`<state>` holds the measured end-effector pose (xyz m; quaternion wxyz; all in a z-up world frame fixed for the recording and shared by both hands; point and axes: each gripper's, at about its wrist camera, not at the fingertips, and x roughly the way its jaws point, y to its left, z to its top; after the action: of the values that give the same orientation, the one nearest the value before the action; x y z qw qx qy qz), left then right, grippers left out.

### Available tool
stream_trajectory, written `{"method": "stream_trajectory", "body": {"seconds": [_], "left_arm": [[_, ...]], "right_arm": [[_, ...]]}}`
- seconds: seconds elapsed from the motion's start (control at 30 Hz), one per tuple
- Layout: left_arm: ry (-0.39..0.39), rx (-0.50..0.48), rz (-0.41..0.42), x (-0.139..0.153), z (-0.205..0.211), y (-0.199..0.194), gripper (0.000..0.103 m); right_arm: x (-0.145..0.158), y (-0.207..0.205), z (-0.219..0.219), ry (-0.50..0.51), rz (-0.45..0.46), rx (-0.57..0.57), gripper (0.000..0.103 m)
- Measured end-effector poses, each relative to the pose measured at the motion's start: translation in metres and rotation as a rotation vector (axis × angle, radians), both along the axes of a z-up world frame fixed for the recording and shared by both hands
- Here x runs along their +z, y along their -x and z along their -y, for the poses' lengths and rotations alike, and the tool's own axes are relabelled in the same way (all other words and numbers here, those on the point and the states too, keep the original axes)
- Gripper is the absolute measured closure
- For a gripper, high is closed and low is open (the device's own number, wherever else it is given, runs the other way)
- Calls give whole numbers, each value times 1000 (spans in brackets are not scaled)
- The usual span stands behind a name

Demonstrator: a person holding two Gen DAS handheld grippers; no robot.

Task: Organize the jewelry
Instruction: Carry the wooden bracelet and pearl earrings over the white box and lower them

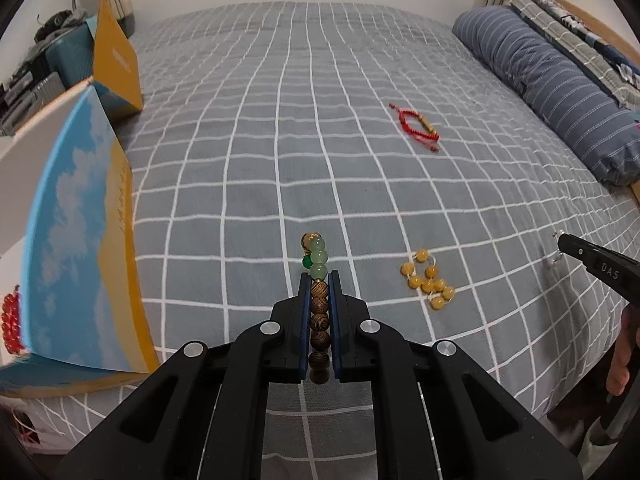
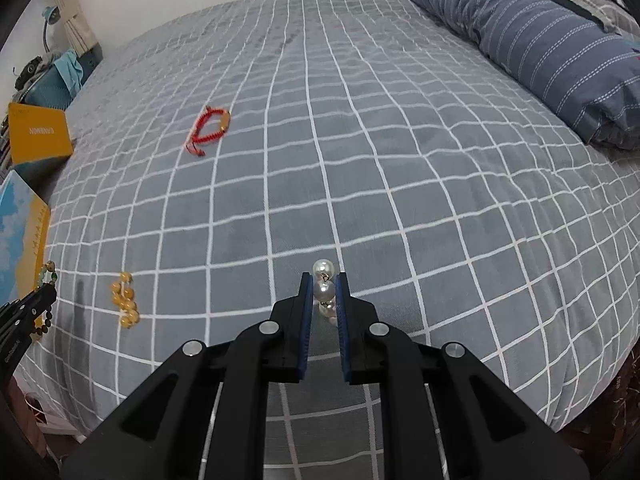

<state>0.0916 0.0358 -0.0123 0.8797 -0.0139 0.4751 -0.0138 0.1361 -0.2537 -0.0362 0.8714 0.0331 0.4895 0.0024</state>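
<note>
Serving as the work surface: the bed (image 1: pixel 360 80), its grey checked cover spread flat so that loose pieces show plainly against it.
Pillow: the striped pillow (image 2: pixel 540 40) lies along the far right edge, well apart from the jewelry.
Box: the open box (image 1: pixel 80 220), printed with blue sky and yellow, sits at the bed's left edge with its lid (image 1: pixel 118 56) propped behind; red beads (image 1: pixel 10 320) already lie inside, so it looks to be the collecting place.
Left gripper: the left gripper (image 1: pixel 319 280) is closed tight on the wooden-bead bracelet (image 1: pixel 319 308), whose green beads poke out past the fingertips; it hangs close to the box, probably for a drop-in.
Right gripper: the right gripper (image 2: pixel 324 280) is nearly closed, pinching the pearl strand (image 2: pixel 324 290) above the cover, likely next in line.
Red cord bracelet: the red cord bracelet (image 1: pixel 418 126) lies farther up the bed, unheld.
Yellow beads: the yellow bead bracelet (image 1: pixel 428 282) lies bunched between the two grippers, unheld.
</note>
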Motion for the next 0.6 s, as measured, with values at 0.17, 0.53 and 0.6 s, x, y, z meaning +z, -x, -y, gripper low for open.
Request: {"method": "stream_trajectory", "body": {"seconds": [0.17, 0.53, 0.6], "left_arm": [[-6, -6, 38, 18, 0, 5, 96], [-32, -18, 134, 58, 5, 27, 95], [-50, -11, 152, 62, 5, 29, 95]], "right_arm": [[16, 4, -7, -6, 46, 8, 92], [59, 26, -39, 9, 167, 55, 92], [65, 29, -47, 16, 189, 63, 92]]}}
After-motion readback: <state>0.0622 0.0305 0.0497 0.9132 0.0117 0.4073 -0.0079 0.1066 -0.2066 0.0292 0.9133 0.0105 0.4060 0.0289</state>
